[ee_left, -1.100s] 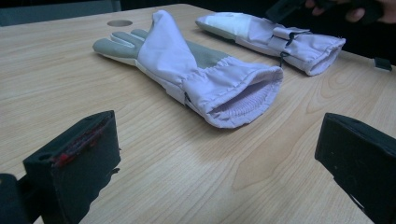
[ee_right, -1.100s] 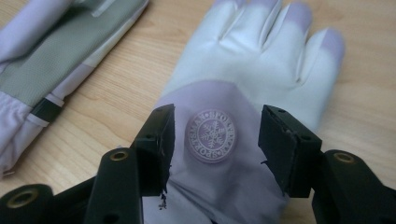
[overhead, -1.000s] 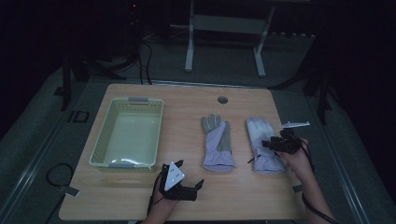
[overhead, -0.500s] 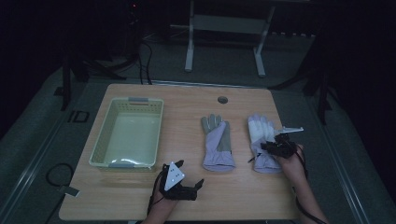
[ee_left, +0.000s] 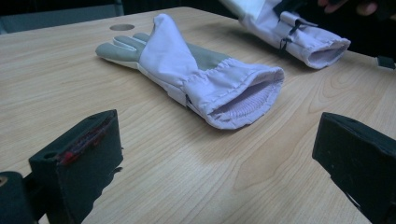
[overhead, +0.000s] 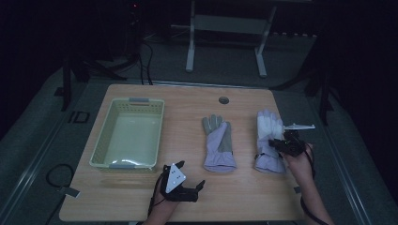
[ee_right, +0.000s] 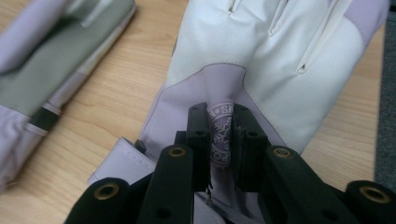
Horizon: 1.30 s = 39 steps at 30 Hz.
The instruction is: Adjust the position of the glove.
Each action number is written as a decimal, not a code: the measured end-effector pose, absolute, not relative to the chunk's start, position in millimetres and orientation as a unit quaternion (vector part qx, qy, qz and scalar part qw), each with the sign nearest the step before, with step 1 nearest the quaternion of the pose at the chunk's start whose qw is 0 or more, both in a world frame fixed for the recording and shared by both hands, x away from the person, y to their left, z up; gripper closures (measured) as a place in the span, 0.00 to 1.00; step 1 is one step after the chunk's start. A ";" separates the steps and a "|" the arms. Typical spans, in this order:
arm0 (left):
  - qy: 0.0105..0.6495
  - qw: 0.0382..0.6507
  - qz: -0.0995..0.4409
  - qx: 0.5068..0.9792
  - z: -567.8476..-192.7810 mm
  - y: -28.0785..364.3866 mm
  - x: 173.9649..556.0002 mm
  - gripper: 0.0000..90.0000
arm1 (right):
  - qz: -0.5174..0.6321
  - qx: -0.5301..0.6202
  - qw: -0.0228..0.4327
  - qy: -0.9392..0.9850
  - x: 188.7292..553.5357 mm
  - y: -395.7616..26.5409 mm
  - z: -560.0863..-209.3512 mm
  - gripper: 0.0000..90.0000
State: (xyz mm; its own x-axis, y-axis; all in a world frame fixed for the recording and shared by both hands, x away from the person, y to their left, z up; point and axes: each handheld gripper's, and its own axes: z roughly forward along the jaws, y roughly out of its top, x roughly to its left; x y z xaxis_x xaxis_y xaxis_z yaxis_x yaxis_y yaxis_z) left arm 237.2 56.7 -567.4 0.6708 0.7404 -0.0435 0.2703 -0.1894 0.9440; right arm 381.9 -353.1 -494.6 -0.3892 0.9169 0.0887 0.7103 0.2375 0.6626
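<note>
Resting at six o'clock on the pale wooden table, the left gripper is held wide open and empty. At four o'clock, the lilac-and-white fabric glove is pinched by the right gripper, whose jaws have just been closing on a printed fold of cloth. Its long axis runs twelve to six, fingers toward twelve. Slippage is judged possible, since only a thin fold is gripped.

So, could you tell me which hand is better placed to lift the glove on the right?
The right: its tongs have just closed on a fold of the right glove. The left tongs stand open, nearer the other glove.
</note>
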 end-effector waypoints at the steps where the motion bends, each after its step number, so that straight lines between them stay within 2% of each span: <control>1: 0.342 0.537 0.218 0.740 -567.4 56.8 237.3 0.01 | 0.322 0.530 0.166 0.766 380.3 -353.2 -490.3 0.88; 16: 0.344 0.538 0.222 0.737 -567.5 57.0 237.3 0.00 | 0.357 0.491 0.196 0.770 364.5 -318.1 -421.8 0.88; 21: 0.345 0.537 0.221 0.737 -567.4 56.9 237.5 0.00 | 0.368 0.485 0.188 0.771 362.2 -297.0 -409.4 0.88; 31: 0.343 0.536 0.221 0.739 -567.3 56.6 237.2 0.00 | 0.388 0.470 0.176 0.773 359.3 -249.5 -399.1 0.88; 39: 0.344 0.537 0.220 0.739 -567.4 56.7 237.4 0.00 | 0.369 0.461 0.157 0.792 356.9 -196.6 -415.4 0.87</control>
